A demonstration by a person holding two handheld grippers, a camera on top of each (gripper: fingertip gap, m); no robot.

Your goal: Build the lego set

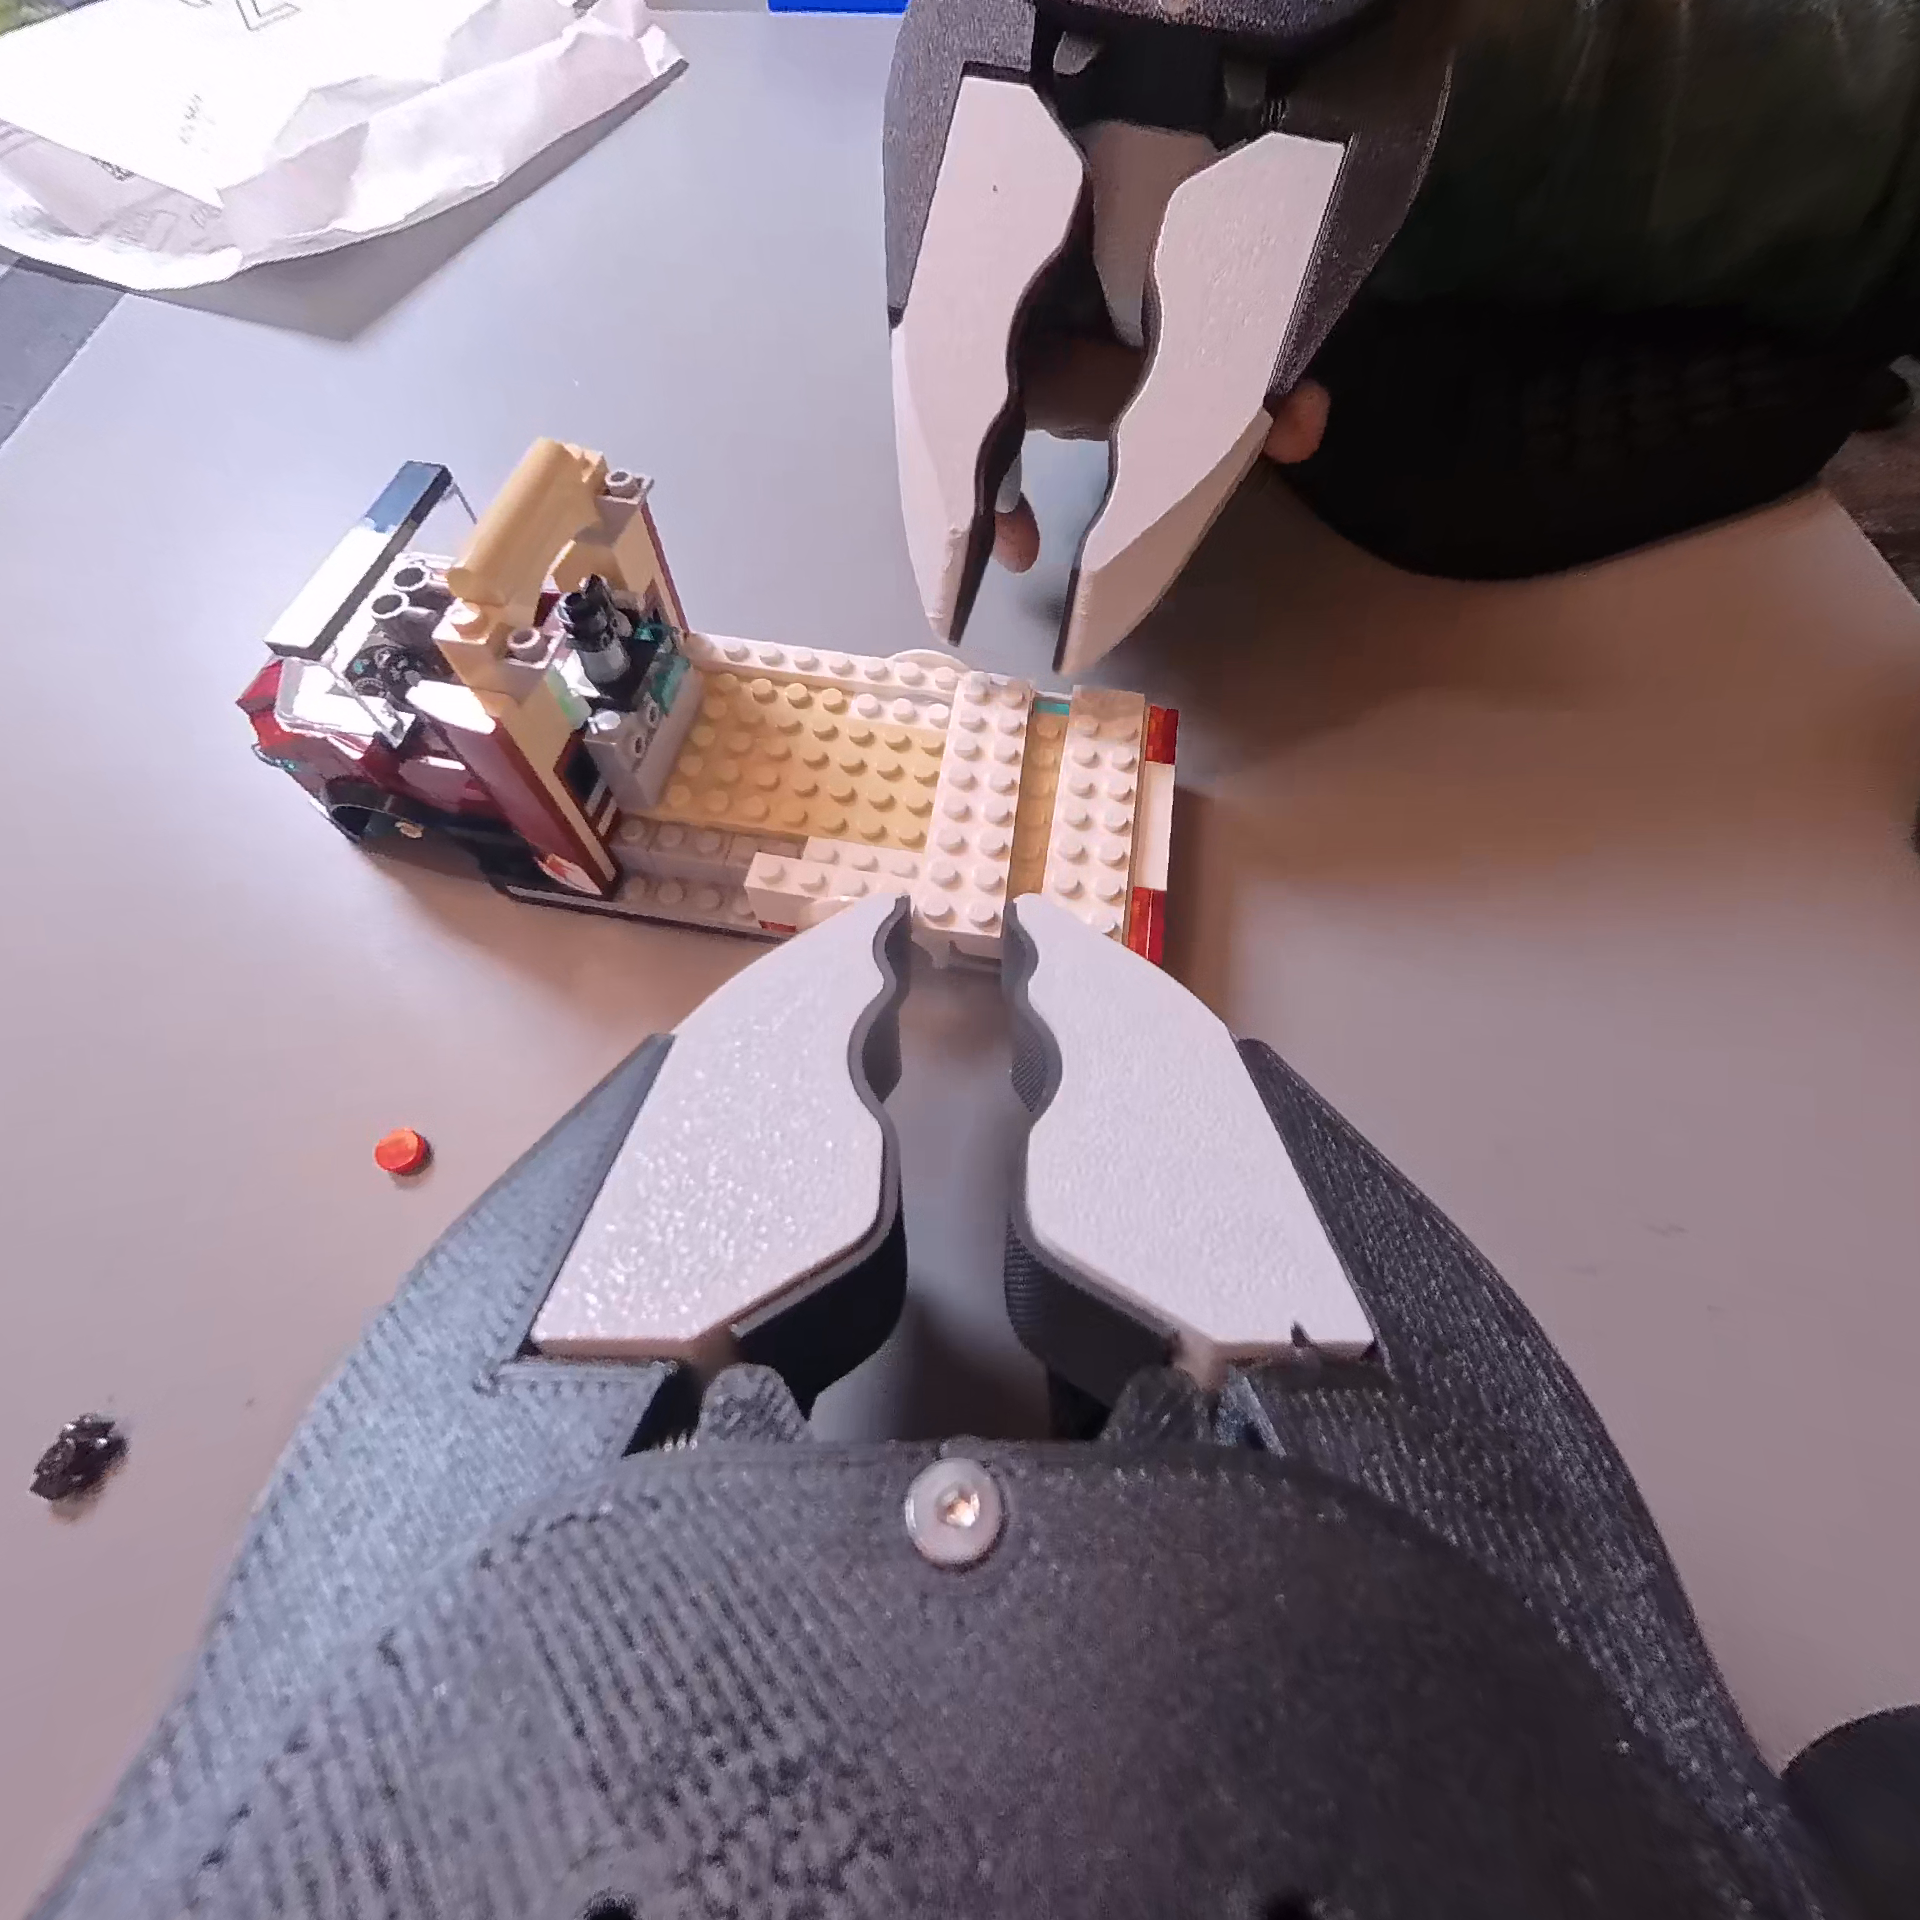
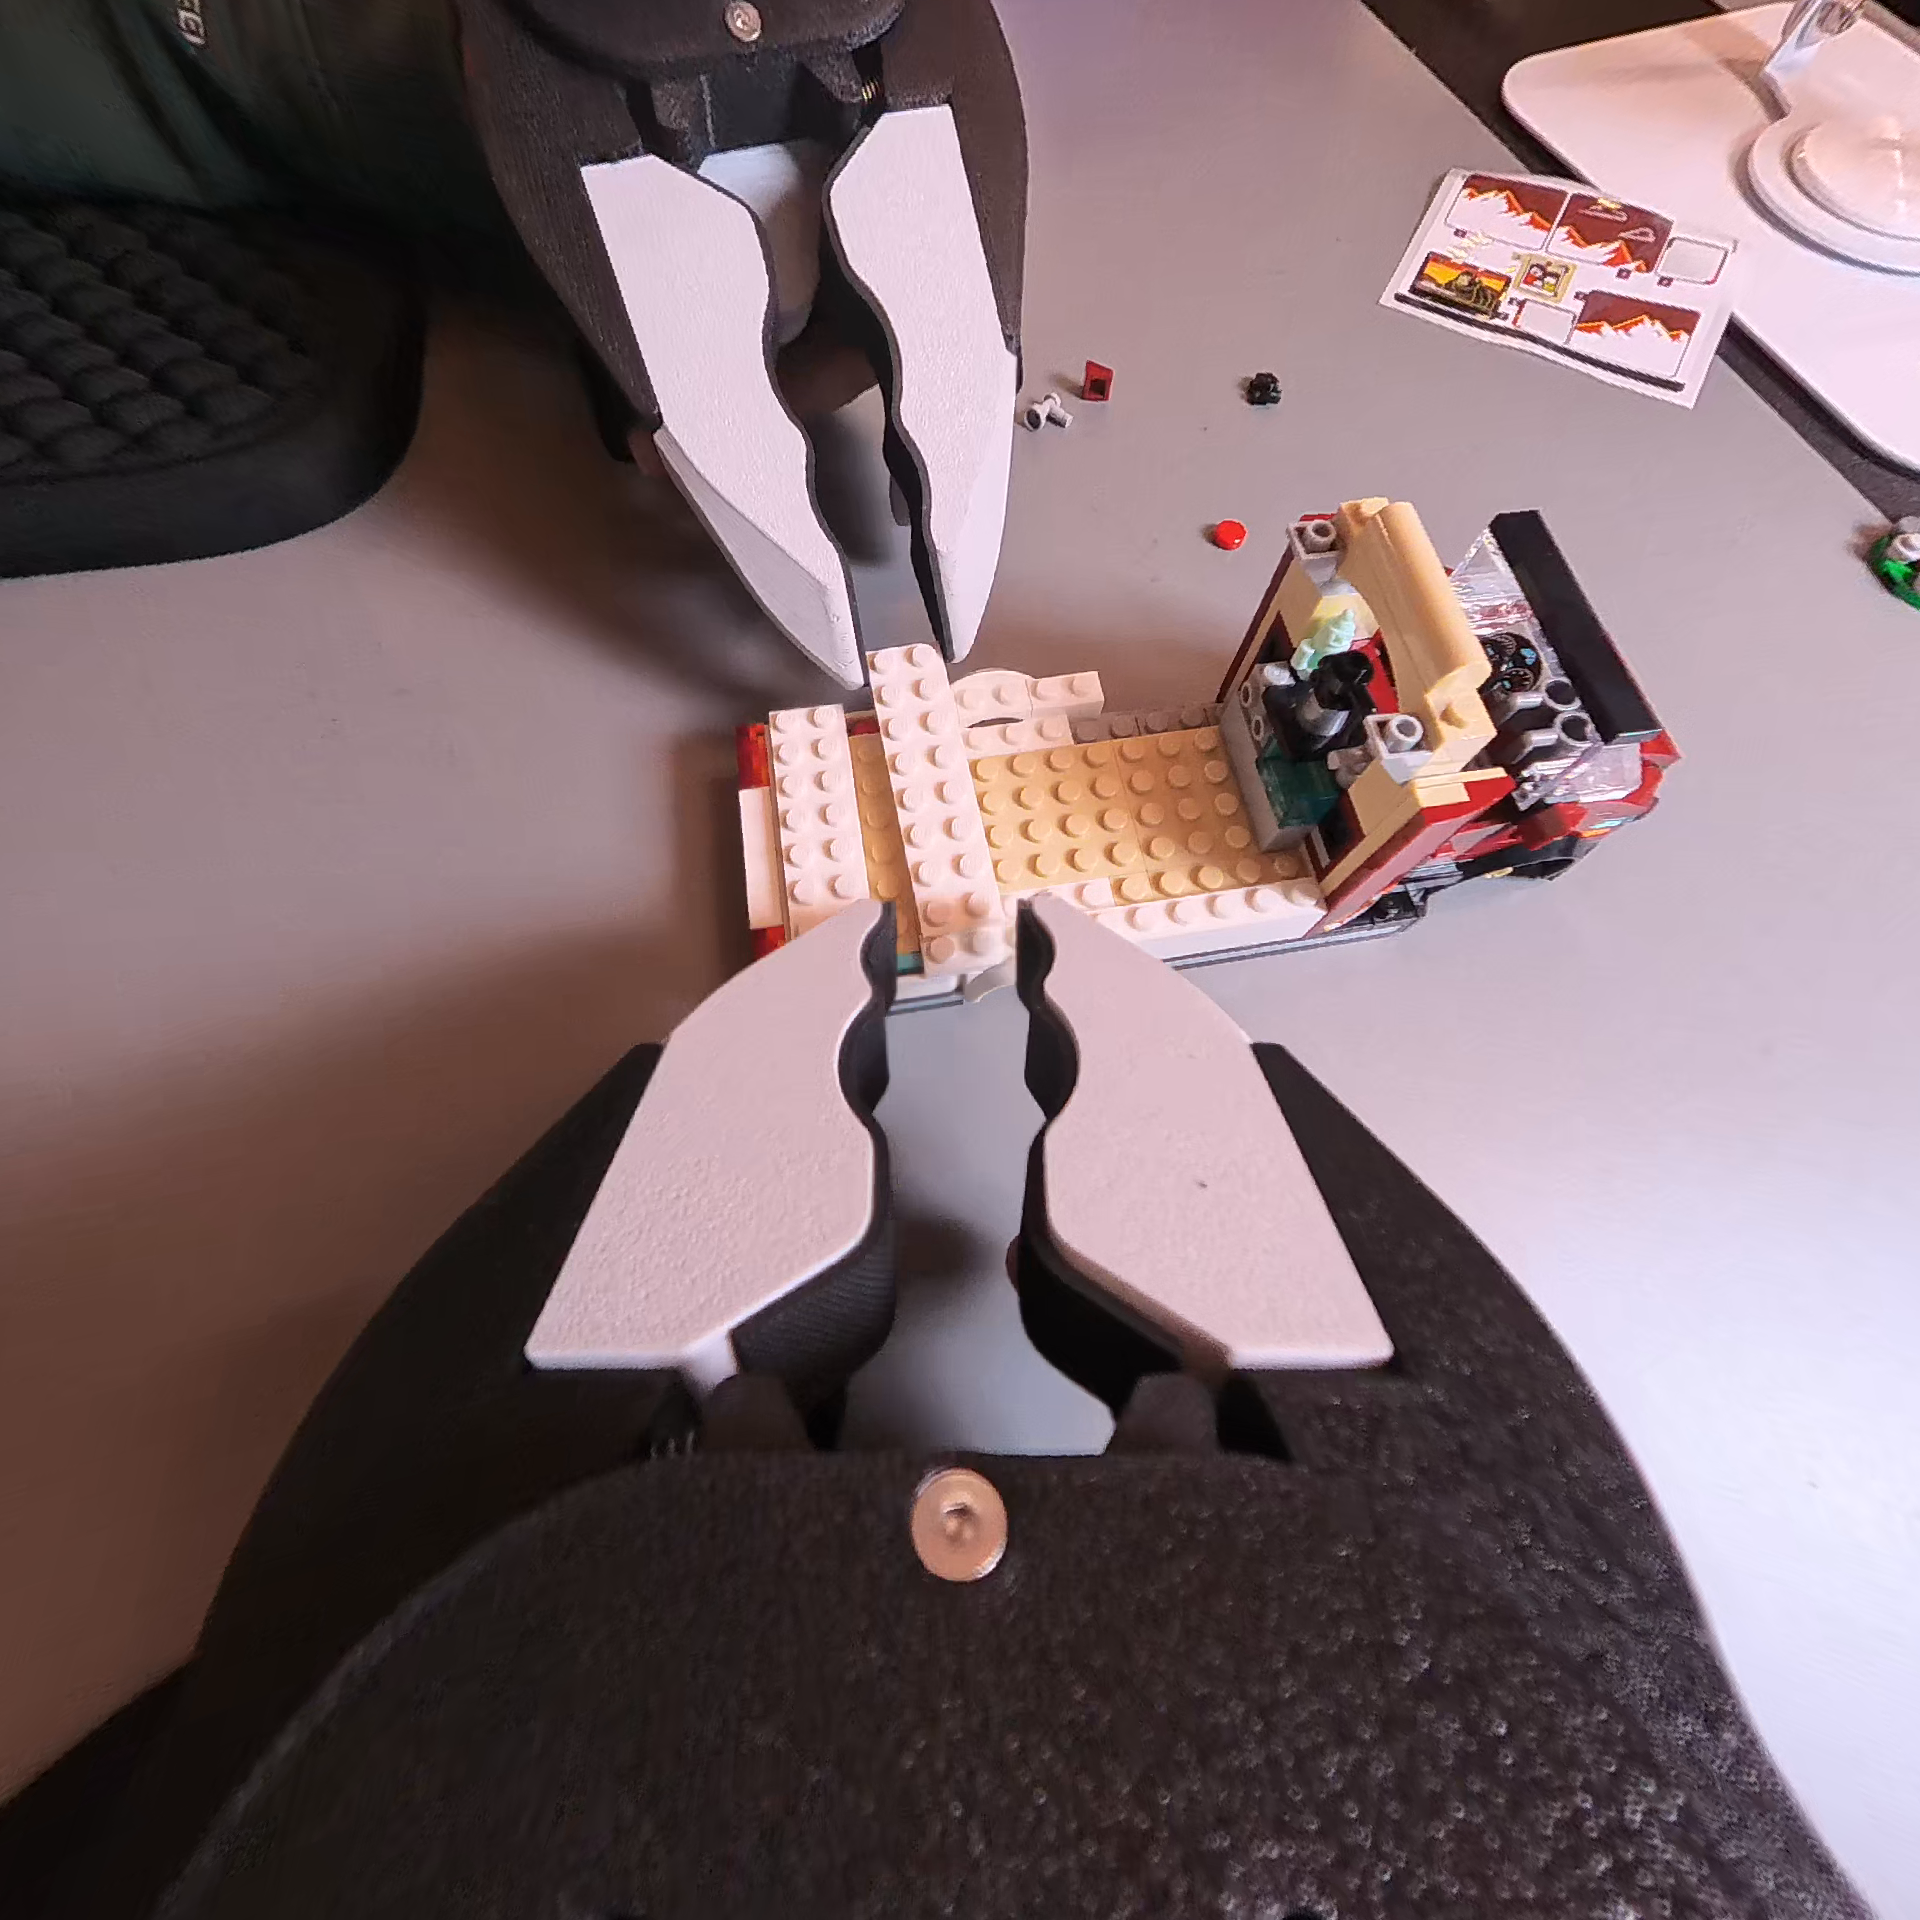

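A partly built dark red and tan lego truck [image 1: 499, 748] [image 2: 1455, 727] stands on the grey table, with a studded tan bed [image 1: 821, 758] [image 2: 1091, 810]. A long white plate [image 1: 982, 810] [image 2: 935, 800] lies across the bed near its rear end. My left gripper [image 1: 956, 920] [image 2: 902, 665] is narrowly parted, and its tips sit against both sides of one end of the plate. My right gripper [image 2: 956, 920] [image 1: 1013, 649] straddles the plate's other end with a small gap showing at one side. It is open.
A red round stud [image 1: 401, 1151] [image 2: 1228, 534] and a small black piece [image 1: 78, 1455] [image 2: 1261, 389] lie loose. A crumpled paper bag [image 1: 260, 135], a sticker sheet [image 2: 1558, 281], a white stand [image 2: 1714, 156] and small red [image 2: 1096, 380] and grey [image 2: 1047, 414] pieces lie around. A dark cushion [image 2: 156, 364] borders the table. The gap from one gripper's tips to the other's is roughly 6 centimetres.
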